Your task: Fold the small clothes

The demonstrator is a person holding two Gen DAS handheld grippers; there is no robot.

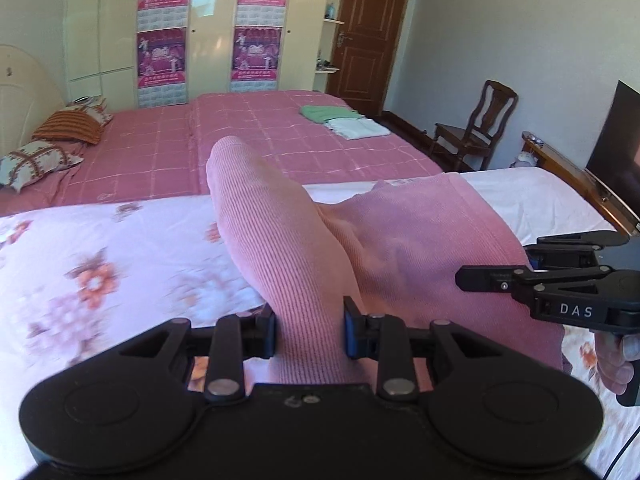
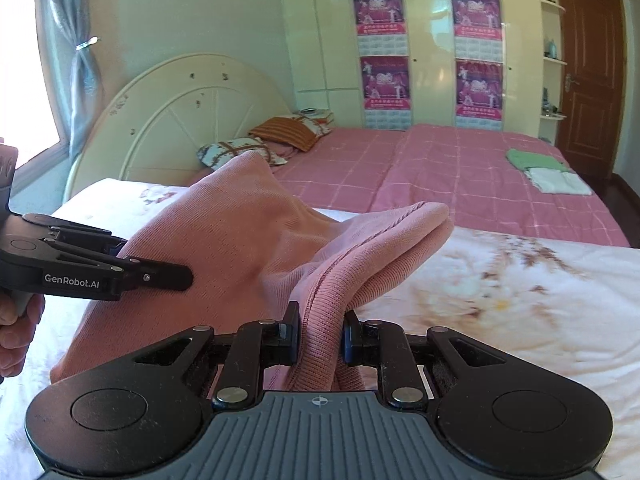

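The left gripper (image 1: 310,332) is clamping a bunched fold of the pink ribbed knit garment (image 1: 360,240), its blue-padded jaws nearly closed with the fabric squeezed between them. The right gripper (image 2: 320,334) is pinching another thick, hemmed edge of the same garment (image 2: 240,240), its jaws likewise narrowed onto the cloth. The garment is hanging raised between the two grippers above the white floral bedsheet (image 1: 100,248). In the left wrist view, the right gripper (image 1: 496,268) is sitting at three o'clock. On the pink checked bedspread (image 2: 440,168), a folded green cloth (image 2: 532,158) and a folded white cloth (image 2: 556,180) are lying together at two o'clock.
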